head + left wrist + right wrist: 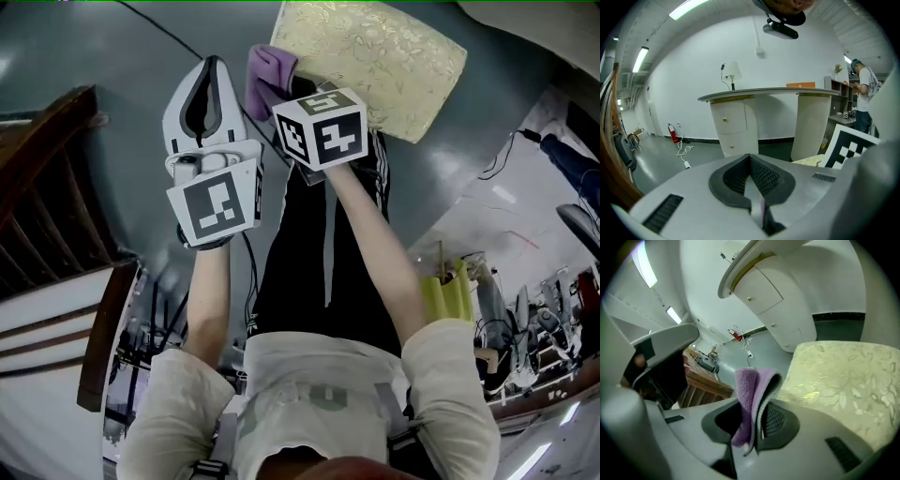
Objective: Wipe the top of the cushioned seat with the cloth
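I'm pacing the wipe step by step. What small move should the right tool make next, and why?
Probably ease the right tool over the seat and press the cloth onto its top. The tool is shut on the cloth, which stands beside the seat's edge, not yet on it.

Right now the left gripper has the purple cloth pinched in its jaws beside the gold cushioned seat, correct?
No. It is the right gripper that has the purple cloth pinched in its jaws beside the gold cushioned seat, as the right gripper view shows. The left gripper is shut on nothing.
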Motion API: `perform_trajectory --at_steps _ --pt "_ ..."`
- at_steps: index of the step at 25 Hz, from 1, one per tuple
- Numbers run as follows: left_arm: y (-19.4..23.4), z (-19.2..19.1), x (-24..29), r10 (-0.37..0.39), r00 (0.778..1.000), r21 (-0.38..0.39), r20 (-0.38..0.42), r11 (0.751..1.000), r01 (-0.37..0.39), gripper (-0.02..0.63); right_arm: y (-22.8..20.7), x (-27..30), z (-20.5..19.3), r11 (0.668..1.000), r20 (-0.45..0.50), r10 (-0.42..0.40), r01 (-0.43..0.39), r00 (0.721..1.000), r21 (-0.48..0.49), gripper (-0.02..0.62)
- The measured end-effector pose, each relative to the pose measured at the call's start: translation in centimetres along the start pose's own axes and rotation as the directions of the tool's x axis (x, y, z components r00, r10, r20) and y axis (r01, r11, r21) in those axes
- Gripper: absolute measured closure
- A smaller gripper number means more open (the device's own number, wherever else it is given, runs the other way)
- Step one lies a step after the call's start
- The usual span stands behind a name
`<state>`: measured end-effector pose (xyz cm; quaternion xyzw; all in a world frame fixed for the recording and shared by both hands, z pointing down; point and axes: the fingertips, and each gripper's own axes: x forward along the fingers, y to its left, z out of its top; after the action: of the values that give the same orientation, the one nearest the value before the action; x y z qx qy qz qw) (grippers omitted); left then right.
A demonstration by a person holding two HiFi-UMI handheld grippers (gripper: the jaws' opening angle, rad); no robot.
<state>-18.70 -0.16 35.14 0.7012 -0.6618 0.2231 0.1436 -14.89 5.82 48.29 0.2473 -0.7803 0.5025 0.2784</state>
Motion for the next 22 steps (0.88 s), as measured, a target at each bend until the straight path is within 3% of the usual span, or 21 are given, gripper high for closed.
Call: perform_trajectory --at_steps 8,22 --pt "3.2 -2.0 -0.7 0.066 0.997 0.003 -0.049 0.998 -0.066 0.600 0.1 4.7 -1.5 0.999 -0.074 -0.033 0.033 0.997 -0.012 0.502" --pt "1.9 -1.4 0.0 0.020 0.999 0.011 -0.036 1.000 -0.020 0.600 -1.2 6.0 -3.1 0.994 -0.108 -0.099 0.104 0.989 0.038 0.502"
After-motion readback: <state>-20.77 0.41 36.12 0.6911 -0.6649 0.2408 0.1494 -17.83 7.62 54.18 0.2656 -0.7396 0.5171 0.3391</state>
